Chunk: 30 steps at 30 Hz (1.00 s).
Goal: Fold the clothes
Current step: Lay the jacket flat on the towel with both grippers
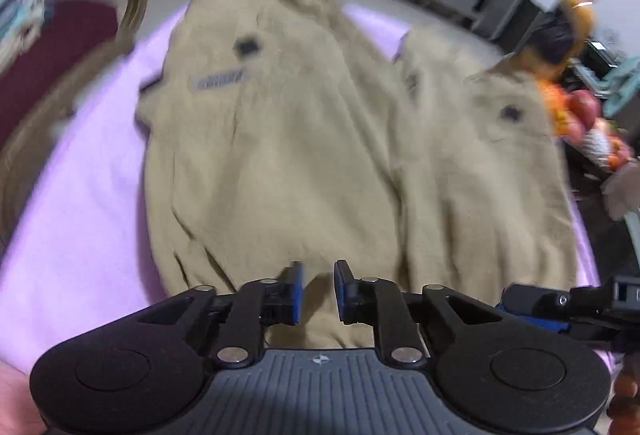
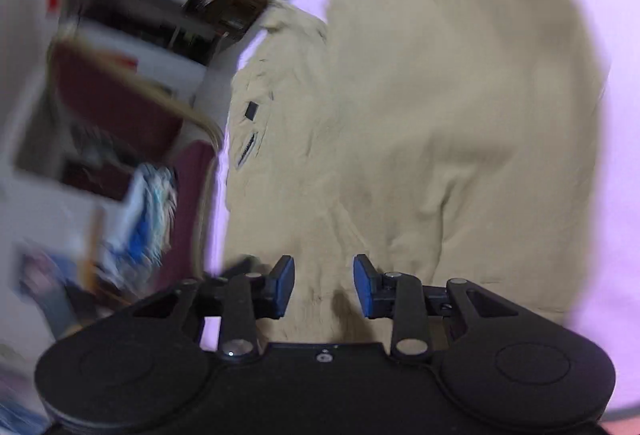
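Two fisheye views along handheld grippers, both smeared by motion blur. In the left wrist view, tan jacket [image 1: 272, 139] spread flat, front up, on a lilac sheet [image 1: 80, 203], collar at the far end, dark square patch and grey label on the chest, hem nearest the camera. Just beside it on the right, a second tan garment [image 1: 492, 163] with its own dark patch, lying partly bunched, edges touching or overlapping the first; exact boundary lost in blur. Left gripper [image 1: 319, 291] low over the hem, blue pads apart, nothing between them. Right gripper's tip [image 1: 532, 309] peeking in at the lower right. In the right wrist view, right gripper [image 2: 324, 285] likewise parted and empty, poised over wrinkled tan cloth near the sheet's edge. Cluttered shelves [image 2: 168, 15] and a maroon chair [image 2: 120, 107] beyond the bed, too blurred for detail. No crisp fold visible in either garment, though blur hides fine creases. Risks from here, as a judgement: pinching both garments together where they meet, dragging one along with the other; grabbing a single layer of thick cloth, leaving the fold lopsided; pulling the sheet up with the hem; cloth sliding off the near edge.
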Tool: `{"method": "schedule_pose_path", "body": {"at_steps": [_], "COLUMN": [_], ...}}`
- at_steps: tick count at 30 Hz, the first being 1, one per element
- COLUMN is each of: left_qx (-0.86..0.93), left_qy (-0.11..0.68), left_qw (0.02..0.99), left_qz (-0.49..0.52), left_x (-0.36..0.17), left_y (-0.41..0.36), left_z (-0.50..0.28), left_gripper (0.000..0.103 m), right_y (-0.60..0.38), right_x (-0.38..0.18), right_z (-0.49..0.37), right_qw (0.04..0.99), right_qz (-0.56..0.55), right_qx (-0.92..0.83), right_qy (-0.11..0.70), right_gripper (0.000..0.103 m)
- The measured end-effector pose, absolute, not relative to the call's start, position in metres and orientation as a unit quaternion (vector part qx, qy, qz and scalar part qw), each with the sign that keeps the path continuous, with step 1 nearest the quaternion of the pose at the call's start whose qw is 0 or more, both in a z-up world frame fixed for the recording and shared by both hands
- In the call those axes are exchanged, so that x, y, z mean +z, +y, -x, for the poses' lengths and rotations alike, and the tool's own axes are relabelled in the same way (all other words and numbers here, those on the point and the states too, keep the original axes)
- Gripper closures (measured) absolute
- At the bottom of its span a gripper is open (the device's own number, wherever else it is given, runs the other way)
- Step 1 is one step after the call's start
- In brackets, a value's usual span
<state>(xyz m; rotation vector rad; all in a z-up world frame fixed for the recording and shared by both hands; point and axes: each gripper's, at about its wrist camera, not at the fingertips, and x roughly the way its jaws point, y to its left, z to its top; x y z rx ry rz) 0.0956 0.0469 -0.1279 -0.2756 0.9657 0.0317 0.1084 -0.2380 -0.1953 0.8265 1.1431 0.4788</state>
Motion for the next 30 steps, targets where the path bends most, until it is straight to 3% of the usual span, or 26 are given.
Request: {"method": "schedule_pose_path", "body": {"at_steps": [1,3,5,11,13,19,23,26,30], "left_qx": [0.025,0.048,0.085,0.167,0.150,0.083,0.049,0.028,-0.015], "left_qy": [0.467,0.474,0.469,0.439,0.427,0.372,0.313,0.292,0.340], "left_qw": [0.873,0.867,0.865,0.871,0.880,0.909,0.933,0.942,0.926], "left_qz": [0.135,0.143,0.155,0.142,0.144,0.171,0.171,0.164,0.162], "left_x": [-0.136,-0.148,-0.144,-0.124,-0.112,-0.058,-0.013,0.002,-0.034], "left_y": [0.051,0.060,0.071,0.085,0.083,0.077,0.072,0.069,0.060], "left_z": [-0.096,-0.097,-0.091,-0.071,-0.063,-0.054,-0.064,-0.081,-0.118], "left_gripper": [0.090,0.090,0.090,0.093,0.093,0.091,0.082,0.081,0.084], "right_y": [-0.239,-0.263,-0.286,-0.358,-0.372,-0.359,-0.331,-0.308,-0.278], "right_x": [-0.210,-0.212,-0.215,-0.224,-0.215,-0.116,-0.043,-0.074,-0.115], "right_z": [-0.115,-0.107,-0.099,-0.076,-0.071,-0.080,-0.102,-0.122,-0.150], "right_qw": [0.719,0.727,0.733,0.738,0.742,0.781,0.819,0.801,0.776], "right_qz": [-0.404,-0.430,-0.455,-0.523,-0.526,-0.504,-0.458,-0.466,-0.476], "right_qx": [0.208,0.166,0.122,-0.009,-0.036,0.058,0.154,0.176,0.204], "right_qy": [0.526,0.509,0.491,0.427,0.414,0.364,0.310,0.333,0.362], "right_gripper": [0.073,0.096,0.103,0.103,0.093,0.088,0.083,0.081,0.077]}}
